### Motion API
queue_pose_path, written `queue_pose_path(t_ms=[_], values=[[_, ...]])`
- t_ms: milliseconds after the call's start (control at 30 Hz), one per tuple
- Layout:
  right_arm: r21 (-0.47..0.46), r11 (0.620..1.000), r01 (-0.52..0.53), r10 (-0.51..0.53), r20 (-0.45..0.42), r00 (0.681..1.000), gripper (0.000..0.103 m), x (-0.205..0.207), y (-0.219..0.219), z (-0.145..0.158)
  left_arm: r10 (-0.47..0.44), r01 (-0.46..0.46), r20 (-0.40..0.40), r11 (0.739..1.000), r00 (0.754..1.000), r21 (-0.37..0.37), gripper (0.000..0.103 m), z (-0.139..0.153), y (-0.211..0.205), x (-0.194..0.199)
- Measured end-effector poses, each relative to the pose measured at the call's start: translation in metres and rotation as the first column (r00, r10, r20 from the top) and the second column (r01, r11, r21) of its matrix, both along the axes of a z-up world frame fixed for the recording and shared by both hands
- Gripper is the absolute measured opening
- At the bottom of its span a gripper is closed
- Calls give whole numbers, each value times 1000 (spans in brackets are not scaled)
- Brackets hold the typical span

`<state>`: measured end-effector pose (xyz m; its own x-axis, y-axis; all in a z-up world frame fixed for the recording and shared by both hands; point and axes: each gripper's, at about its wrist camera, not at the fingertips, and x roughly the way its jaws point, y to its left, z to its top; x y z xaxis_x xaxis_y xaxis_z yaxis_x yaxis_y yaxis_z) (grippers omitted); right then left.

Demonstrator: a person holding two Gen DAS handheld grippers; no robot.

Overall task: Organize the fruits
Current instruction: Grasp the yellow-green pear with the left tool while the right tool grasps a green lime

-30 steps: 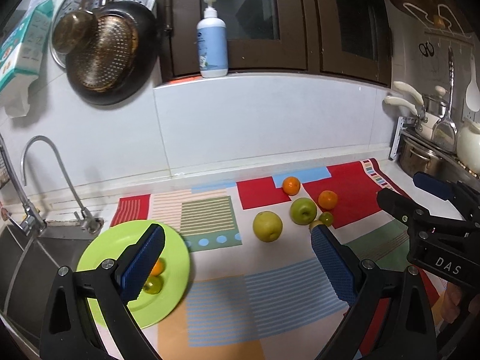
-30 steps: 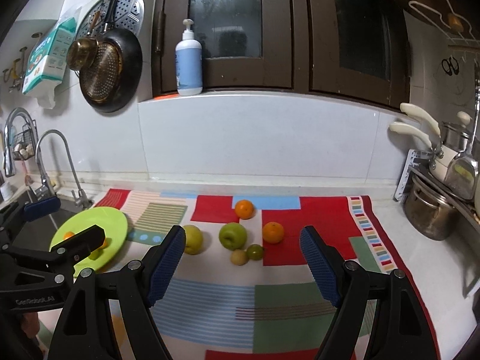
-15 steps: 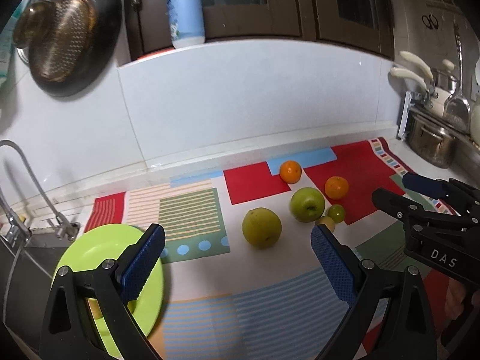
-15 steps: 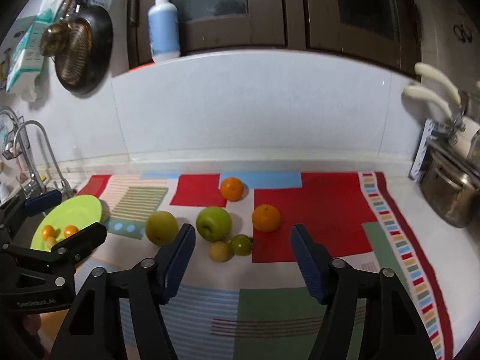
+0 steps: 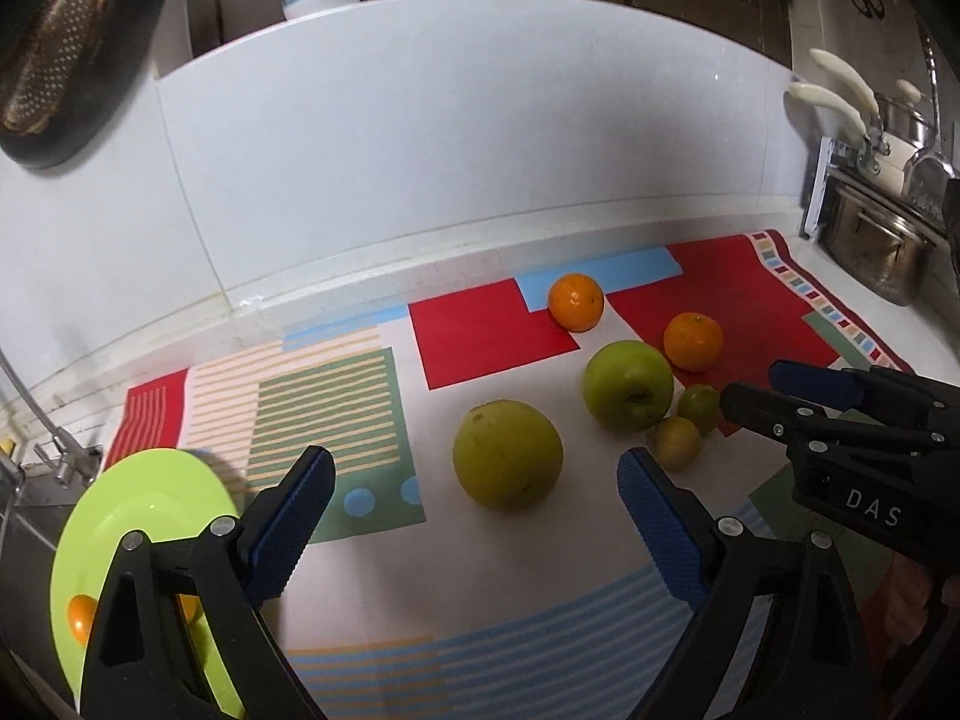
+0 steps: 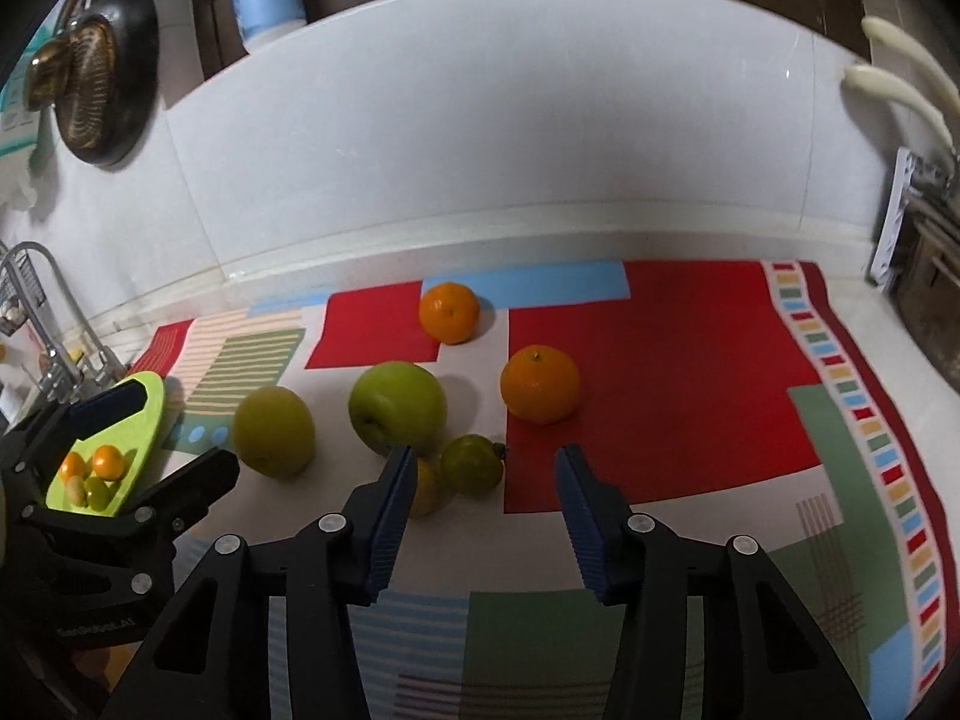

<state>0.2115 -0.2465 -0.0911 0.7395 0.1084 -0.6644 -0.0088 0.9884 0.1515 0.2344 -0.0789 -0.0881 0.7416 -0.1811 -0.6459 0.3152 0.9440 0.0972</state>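
the left gripper [image 5: 474,510] hangs over the near part of the patterned cloth [image 6: 660,372] that covers the surface, its fingers [image 5: 288,516] spread wide and holding nothing; the yellow-green pear-like fruit [image 5: 507,453] lies beyond the gap between them, untouched. the right gripper [image 6: 483,504] is just to the right, its fingers [image 6: 390,510] closing with nothing pressed between them yet; the small green fruit [image 6: 472,463] sits just past the tips, and the small yellow fruit [image 6: 429,486] is partly hidden behind the left finger. these two small fruits touch each other. just beyond them stands the green apple [image 6: 398,409], with the pear-like fruit to its left. one orange [image 6: 540,384] rests on the red patch to the right, another orange [image 6: 449,312] lies farther back near the wall. at the left end, by the sink, the lime-green plate [image 5: 150,504] carries a few small orange and green fruits [image 6: 90,474].
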Motion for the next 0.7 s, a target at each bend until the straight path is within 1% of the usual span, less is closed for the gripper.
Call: queue_pose_path(t_ms=[67, 167, 233, 333, 433, 567, 700], values=[[15, 1000, 2, -2, -14, 1000, 46, 5, -1, -5, -1, 1, -5, 1000, 1000, 5, 94, -4, -2, 4], [12, 1000, 5, -4, -25, 1000, 44, 11, 0, -10, -13, 13, -19, 1000, 1000, 1, 90, -8, -4, 9], [38, 999, -1, 2, -32, 999, 42, 15, -1, -13, -19, 19, -27, 1000, 999, 0, 85, -10, -7, 12], [52, 999, 4, -1, -49, 999, 40, 20, -1, -19, -30, 29, -41, 999, 999, -13, 79, -14, -10, 17], [77, 997, 8, -3, -58, 998, 39, 23, -2, -23, -32, 31, -65, 999, 997, -19, 72, -19, -12, 23], [85, 996, 15, -10, -60, 998, 39, 25, -3, -26, -40, 38, -98, 999, 994, -30, 65, -25, -14, 29], [118, 993, 17, -10, -61, 998, 39, 27, -5, -30, -48, 45, -111, 999, 993, -28, 58, -29, -18, 32]])
